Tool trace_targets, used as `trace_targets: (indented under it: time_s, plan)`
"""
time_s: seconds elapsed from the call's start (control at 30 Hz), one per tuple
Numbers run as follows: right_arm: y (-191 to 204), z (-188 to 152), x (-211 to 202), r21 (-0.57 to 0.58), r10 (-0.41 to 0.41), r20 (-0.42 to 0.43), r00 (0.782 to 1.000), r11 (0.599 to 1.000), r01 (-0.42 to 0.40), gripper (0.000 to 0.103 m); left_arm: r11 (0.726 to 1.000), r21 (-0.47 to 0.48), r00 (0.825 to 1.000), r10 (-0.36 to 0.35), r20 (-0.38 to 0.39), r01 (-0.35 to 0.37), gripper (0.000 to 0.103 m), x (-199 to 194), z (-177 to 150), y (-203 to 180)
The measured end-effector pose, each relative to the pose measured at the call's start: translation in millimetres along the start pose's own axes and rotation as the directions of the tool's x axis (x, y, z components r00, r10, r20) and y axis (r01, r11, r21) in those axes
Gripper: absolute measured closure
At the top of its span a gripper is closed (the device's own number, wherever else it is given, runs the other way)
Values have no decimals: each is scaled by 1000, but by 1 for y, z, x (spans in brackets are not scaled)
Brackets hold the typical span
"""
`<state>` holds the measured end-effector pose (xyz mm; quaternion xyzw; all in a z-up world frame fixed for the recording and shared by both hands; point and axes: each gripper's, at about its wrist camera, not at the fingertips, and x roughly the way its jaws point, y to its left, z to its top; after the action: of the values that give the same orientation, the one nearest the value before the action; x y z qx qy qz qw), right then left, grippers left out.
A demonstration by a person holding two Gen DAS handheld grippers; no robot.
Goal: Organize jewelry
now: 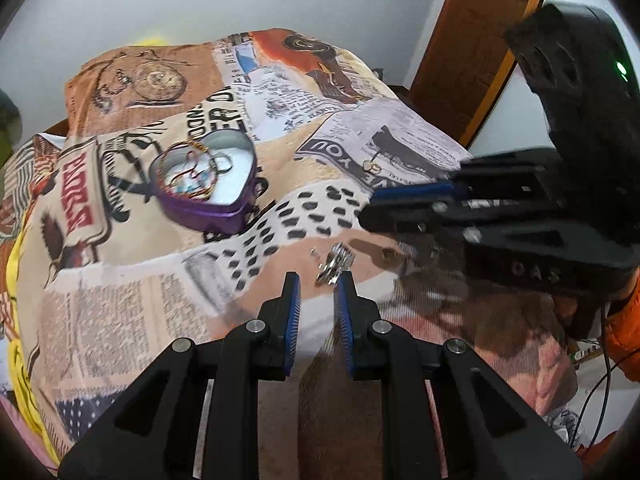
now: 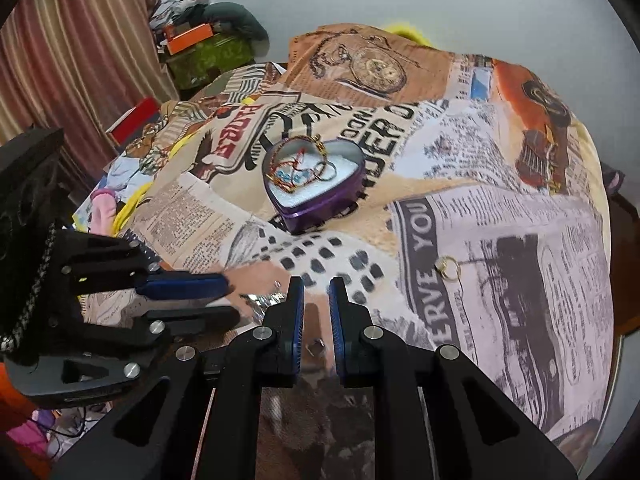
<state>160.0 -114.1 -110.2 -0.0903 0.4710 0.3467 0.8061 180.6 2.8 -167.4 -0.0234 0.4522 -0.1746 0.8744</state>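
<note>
A purple heart-shaped tin (image 1: 224, 210) (image 2: 320, 210) sits on the printed cloth with bangles and rings inside. A silver link bracelet (image 1: 335, 266) (image 2: 262, 300) lies on the cloth just past my left gripper (image 1: 318, 280) (image 2: 234, 298), whose pads stand slightly apart with nothing between them. My right gripper (image 2: 316, 284) (image 1: 370, 208) hovers to the right of the bracelet, its pads drawn close and holding nothing. A small silver stud (image 2: 314, 347) lies on the cloth under its fingers. Further right lies a gold ring (image 1: 372, 166) (image 2: 448, 269).
A tiny stud (image 1: 314, 253) rests beside the bracelet. The newspaper-print cloth (image 1: 140, 320) covers a rounded table. Clutter of boxes and clothes (image 2: 192, 44) and a striped curtain (image 2: 60, 60) stand at the left, and a wooden door (image 1: 472, 40) is at the right.
</note>
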Motion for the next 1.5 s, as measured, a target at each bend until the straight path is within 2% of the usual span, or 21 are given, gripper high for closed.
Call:
trace_targets:
  time_s: [0.17, 0.23, 0.3, 0.37, 0.53, 0.67, 0.8, 0.9, 1.0, 1.2, 1.4, 1.5]
  plan:
    - [-12, -7, -3, 27, 5, -12, 1000, 1000, -4, 91, 999, -31, 999, -43, 6, 43, 86, 11, 11, 5]
    - [-15, -10, -4, 37, 11, -15, 1000, 999, -10, 91, 995, -62, 997, -83, 6, 83, 97, 13, 12, 8]
    - [-16, -11, -5, 35, 10, -16, 1000, 999, -10, 91, 988, -92, 993, -120, 11, 120, 101, 13, 13, 11]
    - [-15, -13, -6, 28, 8, -13, 1000, 1000, -8, 91, 983, -110, 989, -144, 26, 146, 101, 8, 15, 12]
    - [-16, -14, -11, 34, 21, 0, 1000, 999, -21, 91, 981, -110, 986, -151, 74, 158, 101, -14, 19, 5]
    - [-15, -15, -12, 24, 27, -12, 1000, 999, -26, 87, 956, -164, 968, -228, 103, 243, 101, -22, 20, 11]
    - [-13, -19, -11, 21, 23, -22, 999, 1000, -23, 85, 950, -244, 980, -198, 12, 195, 101, 4, 9, 26]
    - [-10, -21, -12, 9, 20, -28, 999, 1000, -20, 85, 931, -297, 976, -220, 10, 213, 100, 10, 2, 35]
    - [-7, -20, -14, -1, 22, -24, 999, 1000, -23, 85, 951, -269, 988, -151, 27, 152, 100, 1, 1, 33]
    - [0, -12, -13, -3, 48, -7, 999, 999, -48, 85, 975, -200, 995, -98, 25, 101, 96, -14, -9, 30]
    - [18, -7, -3, -39, 73, -18, 997, 997, -74, 85, 980, -199, 1000, -26, 3, 26, 96, -16, -22, 40]
    - [27, -4, 7, -69, 70, -43, 997, 995, -73, 85, 979, -203, 1000, -10, 7, 12, 96, -20, -28, 44]
